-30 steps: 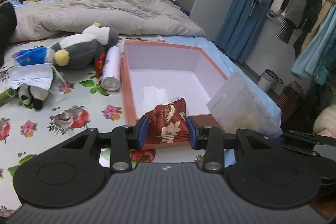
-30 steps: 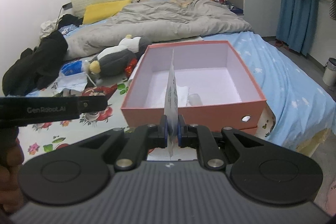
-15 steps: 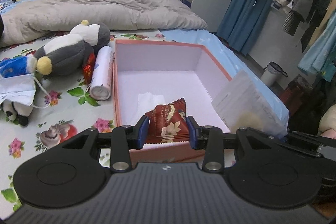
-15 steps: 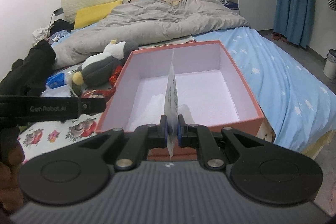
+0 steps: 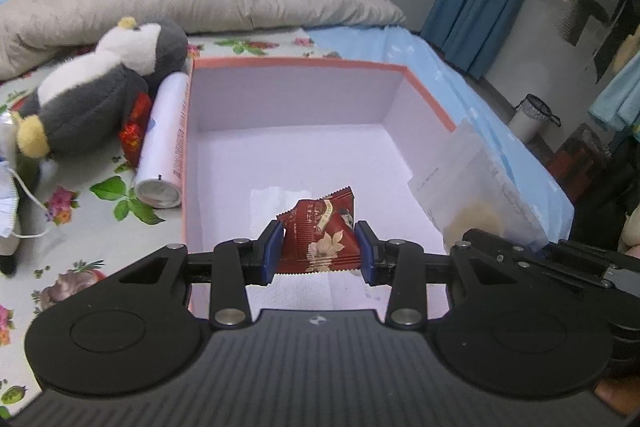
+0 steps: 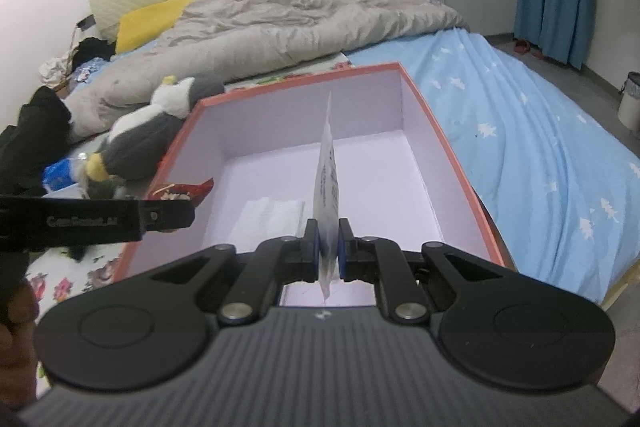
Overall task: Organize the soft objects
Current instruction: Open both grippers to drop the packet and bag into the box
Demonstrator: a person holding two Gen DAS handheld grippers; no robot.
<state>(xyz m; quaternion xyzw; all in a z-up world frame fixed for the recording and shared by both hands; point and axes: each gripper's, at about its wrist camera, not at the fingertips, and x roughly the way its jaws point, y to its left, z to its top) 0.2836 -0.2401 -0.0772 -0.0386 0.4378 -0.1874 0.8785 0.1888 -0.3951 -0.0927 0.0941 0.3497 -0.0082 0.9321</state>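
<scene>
My left gripper (image 5: 318,251) is shut on a dark red snack packet (image 5: 320,235), held over the near end of a pink-rimmed box (image 5: 296,62) with a white inside. My right gripper (image 6: 329,250) is shut on a thin white pouch (image 6: 327,183) held edge-on above the same box (image 6: 448,155). That pouch (image 5: 472,187) shows flat at the right in the left wrist view. In the right wrist view the left gripper's finger (image 6: 96,221) reaches in from the left with the red packet (image 6: 180,190). A white tissue (image 6: 272,217) lies on the box floor.
Left of the box lie a grey-and-white plush penguin (image 5: 92,99), a white cylinder (image 5: 162,143), a red wrapper (image 5: 134,131) and a face mask (image 5: 6,187). A grey duvet (image 6: 280,15) covers the bed behind. The blue sheet (image 6: 540,155) drops off at the right; a bin (image 5: 530,113) stands on the floor.
Both grippers have moved forward over the box, which now looks larger and nearer. Each keeps its hold: the red packet in the left, the white pouch in the right.
</scene>
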